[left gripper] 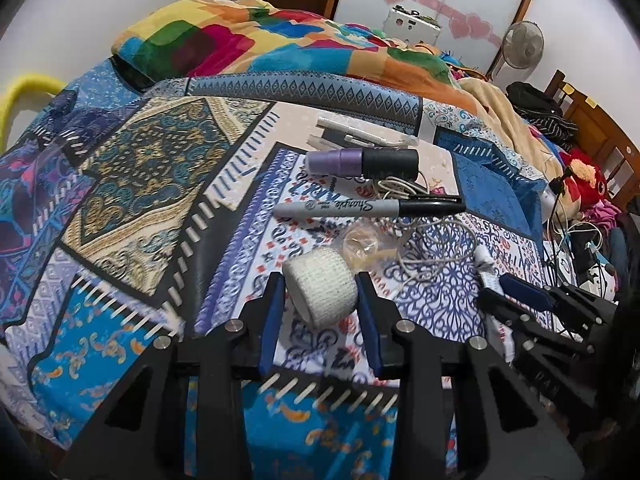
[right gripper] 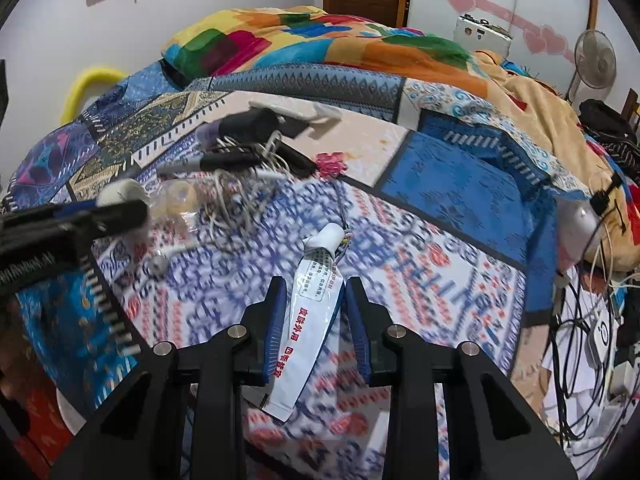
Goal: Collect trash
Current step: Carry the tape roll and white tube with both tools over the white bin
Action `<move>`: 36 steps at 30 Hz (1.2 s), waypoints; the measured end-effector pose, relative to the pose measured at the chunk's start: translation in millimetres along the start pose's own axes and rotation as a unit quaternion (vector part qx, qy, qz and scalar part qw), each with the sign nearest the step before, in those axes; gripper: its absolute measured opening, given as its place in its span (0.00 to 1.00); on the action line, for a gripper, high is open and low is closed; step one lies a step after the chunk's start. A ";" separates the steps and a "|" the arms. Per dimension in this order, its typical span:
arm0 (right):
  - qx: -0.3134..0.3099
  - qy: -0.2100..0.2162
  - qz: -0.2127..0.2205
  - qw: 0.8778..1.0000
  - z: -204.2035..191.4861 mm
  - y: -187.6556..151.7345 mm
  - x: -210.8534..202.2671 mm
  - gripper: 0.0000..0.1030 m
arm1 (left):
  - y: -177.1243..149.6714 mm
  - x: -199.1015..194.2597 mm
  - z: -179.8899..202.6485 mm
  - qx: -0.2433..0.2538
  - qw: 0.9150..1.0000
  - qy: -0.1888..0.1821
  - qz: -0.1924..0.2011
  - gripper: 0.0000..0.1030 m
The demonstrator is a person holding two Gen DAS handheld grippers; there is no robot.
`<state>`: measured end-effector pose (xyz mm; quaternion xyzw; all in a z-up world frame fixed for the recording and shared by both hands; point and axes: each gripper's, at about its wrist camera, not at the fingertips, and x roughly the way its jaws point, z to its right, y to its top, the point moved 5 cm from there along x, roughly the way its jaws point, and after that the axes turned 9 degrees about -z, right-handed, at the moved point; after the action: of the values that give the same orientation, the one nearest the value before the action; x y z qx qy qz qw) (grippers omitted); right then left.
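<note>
A white bandage roll lies on the patterned bedspread between the fingers of my left gripper, whose blue pads press its sides. A white ointment tube with red lettering sits between the fingers of my right gripper, which are closed against it. The right gripper also shows in the left wrist view. The left gripper shows in the right wrist view with the roll.
Beyond the roll lie crumpled clear plastic, a Sharpie marker, tangled white cord, a purple and black cylinder and white pens. A colourful blanket is heaped behind. Cables and clutter lie at the right.
</note>
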<state>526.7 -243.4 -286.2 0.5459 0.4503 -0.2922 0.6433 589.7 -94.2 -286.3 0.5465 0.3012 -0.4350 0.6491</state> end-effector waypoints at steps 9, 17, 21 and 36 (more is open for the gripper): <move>0.063 0.065 -0.021 0.996 23.3 -7.1 -3.3 0.28 | -17.2 -12.0 -4.9 0.007 1.000 0.025 0.004 0.34; 0.075 0.034 -0.016 0.996 19.7 8.9 7.1 0.29 | -19.9 -9.0 4.5 0.019 0.999 0.027 0.007 0.34; 0.069 0.029 -0.009 0.997 15.8 11.4 7.8 0.27 | -21.9 -7.9 8.1 0.025 0.999 0.020 -0.003 0.24; 0.067 0.025 0.057 0.996 16.8 21.3 -66.4 0.18 | -25.0 -66.3 14.0 0.022 0.999 0.006 0.034 0.23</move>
<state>521.4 -262.3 -217.3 0.6200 0.4140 -0.2709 0.6089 537.0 -92.8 -236.9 0.5733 0.2762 -0.4163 0.6494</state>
